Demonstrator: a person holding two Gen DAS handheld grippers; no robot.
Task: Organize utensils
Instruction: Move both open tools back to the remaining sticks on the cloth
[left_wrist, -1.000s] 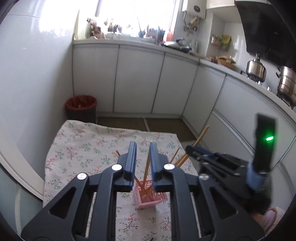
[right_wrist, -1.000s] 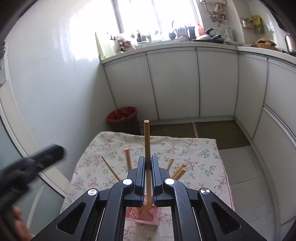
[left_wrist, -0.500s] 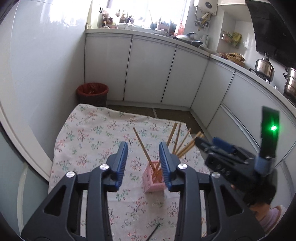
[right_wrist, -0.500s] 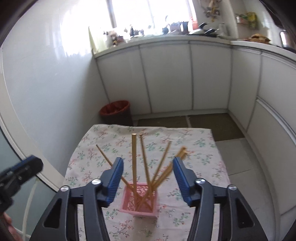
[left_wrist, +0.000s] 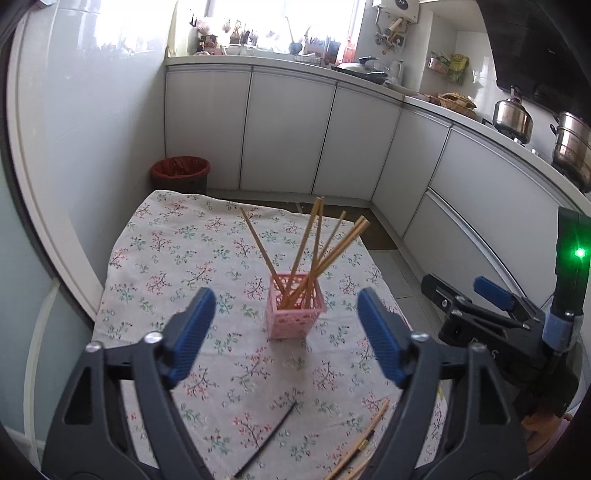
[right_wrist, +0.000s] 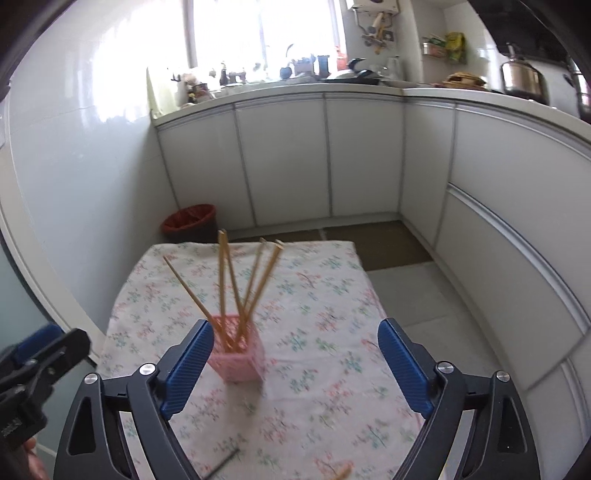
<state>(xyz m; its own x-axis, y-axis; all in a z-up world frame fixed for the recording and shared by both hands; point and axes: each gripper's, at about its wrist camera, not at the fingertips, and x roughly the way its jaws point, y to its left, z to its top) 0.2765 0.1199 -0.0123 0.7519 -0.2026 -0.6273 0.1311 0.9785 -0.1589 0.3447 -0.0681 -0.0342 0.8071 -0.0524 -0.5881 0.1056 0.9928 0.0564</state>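
Observation:
A pink lattice holder (left_wrist: 295, 312) (right_wrist: 238, 354) stands on the floral tablecloth (left_wrist: 177, 258) with several wooden chopsticks (left_wrist: 314, 243) (right_wrist: 223, 280) fanned out of it. My left gripper (left_wrist: 286, 338) hangs behind and above the holder, its jaws opening, nothing between them. My right gripper (right_wrist: 295, 365) is just right of the holder, jaws opening and empty. More wooden chopsticks (left_wrist: 364, 439) and a thin black stick (left_wrist: 269, 435) lie on the cloth near the front edge. The right gripper (left_wrist: 480, 306) also shows at the right of the left wrist view.
White cabinets (left_wrist: 288, 133) line the back and right. A red-lined bin (left_wrist: 181, 173) stands on the floor beyond the table. Pots (left_wrist: 513, 114) sit on the counter at right. A white wall (left_wrist: 92, 129) runs along the table's left side.
Both grippers let go of their chopsticks and opened wide. Both pulled back from the holder, which now looks smaller and farther. The released chopsticks stand in the holder.

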